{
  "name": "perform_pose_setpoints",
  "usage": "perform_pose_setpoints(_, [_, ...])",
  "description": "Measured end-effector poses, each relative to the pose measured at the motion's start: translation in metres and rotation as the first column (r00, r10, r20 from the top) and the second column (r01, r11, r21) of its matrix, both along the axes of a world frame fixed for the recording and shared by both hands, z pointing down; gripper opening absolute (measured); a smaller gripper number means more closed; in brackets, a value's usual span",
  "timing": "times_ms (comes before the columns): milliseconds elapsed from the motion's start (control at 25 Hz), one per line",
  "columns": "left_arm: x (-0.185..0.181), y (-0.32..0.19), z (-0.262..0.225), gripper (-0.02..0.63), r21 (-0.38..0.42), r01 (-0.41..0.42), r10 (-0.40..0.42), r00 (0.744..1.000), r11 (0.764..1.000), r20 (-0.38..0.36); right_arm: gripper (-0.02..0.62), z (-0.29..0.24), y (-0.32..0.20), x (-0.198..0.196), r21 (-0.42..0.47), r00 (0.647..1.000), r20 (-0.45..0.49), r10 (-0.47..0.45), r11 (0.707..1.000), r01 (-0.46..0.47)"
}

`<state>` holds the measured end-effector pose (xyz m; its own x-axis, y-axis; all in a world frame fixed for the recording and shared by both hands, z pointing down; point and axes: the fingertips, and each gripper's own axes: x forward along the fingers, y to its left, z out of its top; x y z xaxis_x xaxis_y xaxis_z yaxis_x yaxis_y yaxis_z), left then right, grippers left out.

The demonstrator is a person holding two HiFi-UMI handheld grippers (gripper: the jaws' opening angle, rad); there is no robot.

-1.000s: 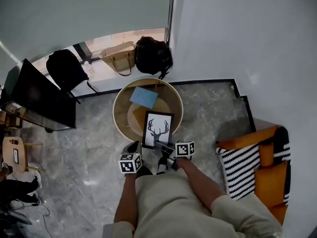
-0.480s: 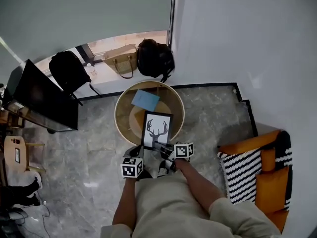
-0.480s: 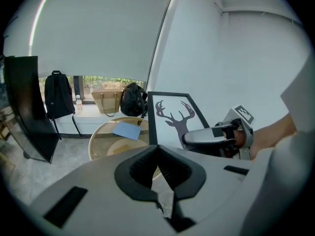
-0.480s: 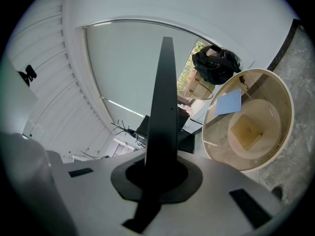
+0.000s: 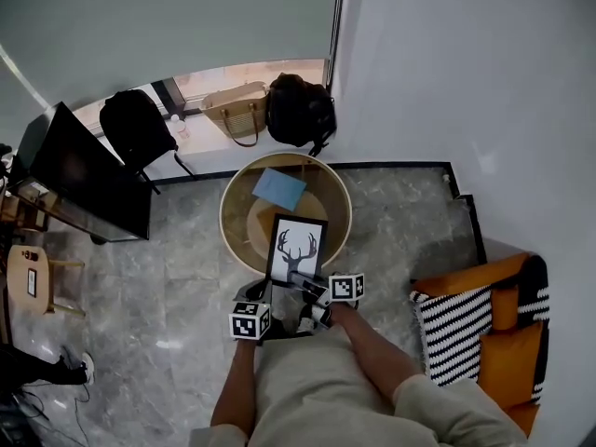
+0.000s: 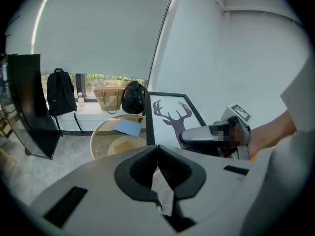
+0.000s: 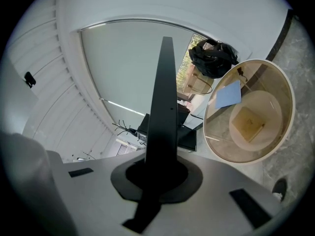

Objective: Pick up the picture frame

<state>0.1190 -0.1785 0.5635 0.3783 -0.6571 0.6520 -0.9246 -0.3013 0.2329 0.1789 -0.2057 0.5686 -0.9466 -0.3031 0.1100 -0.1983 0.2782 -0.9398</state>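
Right tool (image 5: 307, 289) pinching black-edged picture frame (image 5: 296, 248), white print with dark antlered deer, left tool (image 6: 157, 154) pressed together.

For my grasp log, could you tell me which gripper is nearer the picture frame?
Right gripper: fingers clamped on the picture frame's lower edge. Left gripper: shut, empty, beside that edge.

Living-room corner, marble floor (image 5: 177, 287), round glass coffee table (image 5: 224, 217), orange armchair (image 5: 507, 338) with striped cushion (image 5: 456, 319), flat screen (image 5: 88, 180)
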Motion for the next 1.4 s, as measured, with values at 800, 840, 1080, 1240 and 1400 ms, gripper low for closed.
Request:
perform_pose_setpoints(800, [-0.018, 0.006, 0.005, 0.02, -0.005, 0.014, -0.014, 1.0, 1.0, -0.024, 0.04, -0.006, -0.007, -0.006, -0.019, 0.996, 0.053, 0.073, 0.997, -0.072])
perform_pose_setpoints(840, [-0.02, 0.005, 0.004, 0.02, -0.005, 0.02, -0.02, 0.999, 1.0, -0.029, 0.04, -0.006, -0.006, -0.006, -0.022, 0.996, 0.051, 0.074, 0.997, -0.073])
perform_pose_setpoints(1080, [-0.017, 0.002, 0.002, 0.02, 0.004, 0.017, -0.017, 0.999, 1.0, -0.037, 0.04, -0.004, -0.002, -0.005, -0.018, 0.998, 0.033, 0.051, 0.999, -0.051])
perform_pose_setpoints(1240, [-0.016, 0.004, 0.005, 0.02, 0.001, 0.008, -0.008, 0.999, 1.0, -0.034, 0.04, -0.005, -0.002, -0.005, -0.011, 0.998, 0.033, 0.049, 0.999, -0.048])
perform_pose_setpoints(1400, [-0.02, 0.006, 0.003, 0.02, 0.004, 0.023, -0.023, 0.999, 1.0, -0.037, 0.04, -0.006, 0.002, -0.006, -0.003, 0.999, 0.032, 0.042, 0.999, -0.042])
